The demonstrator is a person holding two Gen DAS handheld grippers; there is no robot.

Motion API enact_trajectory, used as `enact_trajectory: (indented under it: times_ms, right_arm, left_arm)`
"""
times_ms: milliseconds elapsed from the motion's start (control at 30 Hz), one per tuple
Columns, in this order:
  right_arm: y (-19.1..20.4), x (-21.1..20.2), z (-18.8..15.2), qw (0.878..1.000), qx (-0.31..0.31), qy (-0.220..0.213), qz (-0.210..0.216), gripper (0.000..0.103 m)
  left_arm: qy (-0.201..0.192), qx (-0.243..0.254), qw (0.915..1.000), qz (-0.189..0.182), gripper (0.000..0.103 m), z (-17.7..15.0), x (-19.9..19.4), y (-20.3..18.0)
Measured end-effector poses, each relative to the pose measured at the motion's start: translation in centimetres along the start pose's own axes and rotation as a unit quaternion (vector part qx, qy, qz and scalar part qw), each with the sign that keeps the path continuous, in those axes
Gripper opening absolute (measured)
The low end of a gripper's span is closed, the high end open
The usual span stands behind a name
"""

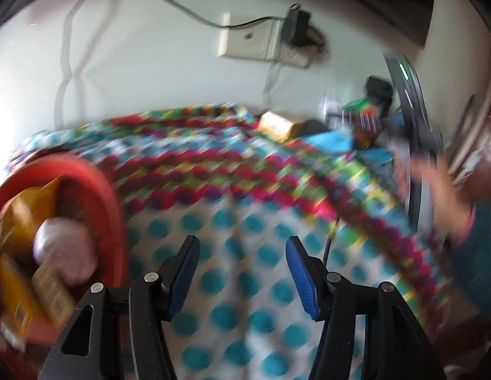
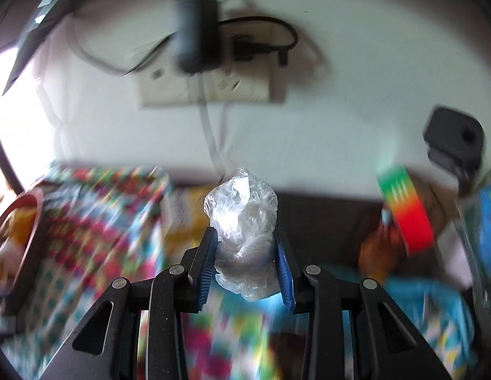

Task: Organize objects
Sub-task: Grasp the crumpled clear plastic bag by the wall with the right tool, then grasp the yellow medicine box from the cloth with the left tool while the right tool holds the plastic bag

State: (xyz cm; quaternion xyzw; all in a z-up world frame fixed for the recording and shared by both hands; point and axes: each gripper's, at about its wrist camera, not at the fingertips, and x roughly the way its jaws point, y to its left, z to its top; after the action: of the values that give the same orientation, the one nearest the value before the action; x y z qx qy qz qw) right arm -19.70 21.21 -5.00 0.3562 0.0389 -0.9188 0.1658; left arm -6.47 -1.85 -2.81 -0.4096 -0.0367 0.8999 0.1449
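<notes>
right gripper (image 2: 245, 259) at centre of the right wrist view, jaws clamped on a crumpled clear plastic bag (image 2: 242, 221); the bag bulges above and below the blue pads, held off the cloth with the white wall behind it. left gripper (image 1: 242, 272) at lower centre of the left wrist view, jaws wide apart, nothing between them, over the dotted cloth (image 1: 232, 240). red bowl (image 1: 96, 196) at the left edge of that view, already holding yellow packets (image 1: 27, 221) and a pale round lump (image 1: 65, 253); the same bowl shows at far left of the right wrist view. both views are heavily smeared, so fine detail is uncertain. loose clutter sits at the right of the right wrist view: a rainbow striped box (image 2: 403, 212) and blue items, too blurred to name. judgement: the bag is probably headed for the bowl. to do it well, carry it leftward high enough to pass over the rim, keep the squeeze steady since thin film slips and springs, release only once it is over the bowl's contents, and keep the empty left gripper out of the path.
</notes>
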Motion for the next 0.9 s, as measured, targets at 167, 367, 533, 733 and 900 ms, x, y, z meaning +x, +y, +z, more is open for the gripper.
enact_trajectory:
  times_ms: [167,367,533,733,900]
  right_arm:
    - [1.7,-3.5,-6.1,0.999,-0.003,0.030,0.026,0.033]
    - [2.2,-4.6,-8.0,0.997,0.008,0.040,0.060,0.034]
    - [2.1,-5.1,-9.0,0.996,0.012,0.043,0.083,0.034]
    - [2.6,-4.7,-9.2,0.992,0.008,0.056,0.109,0.034]
    - [2.9,-4.5,-9.3,0.991,0.004,0.066,0.120,0.035]
  left_arm:
    - [0.037,0.042,0.9970,-0.053,0.074,7.5,4.1,-1.2]
    - [0.107,0.110,0.9864,-0.058,0.075,13.7,11.0,-3.5]
    - [0.155,0.196,0.9677,-0.031,0.075,15.6,15.5,-6.0]
    - [0.174,0.246,0.9534,-0.008,0.075,16.4,18.5,-7.7]
    - [0.200,0.258,0.9453,-0.013,0.075,17.4,20.8,-8.0]
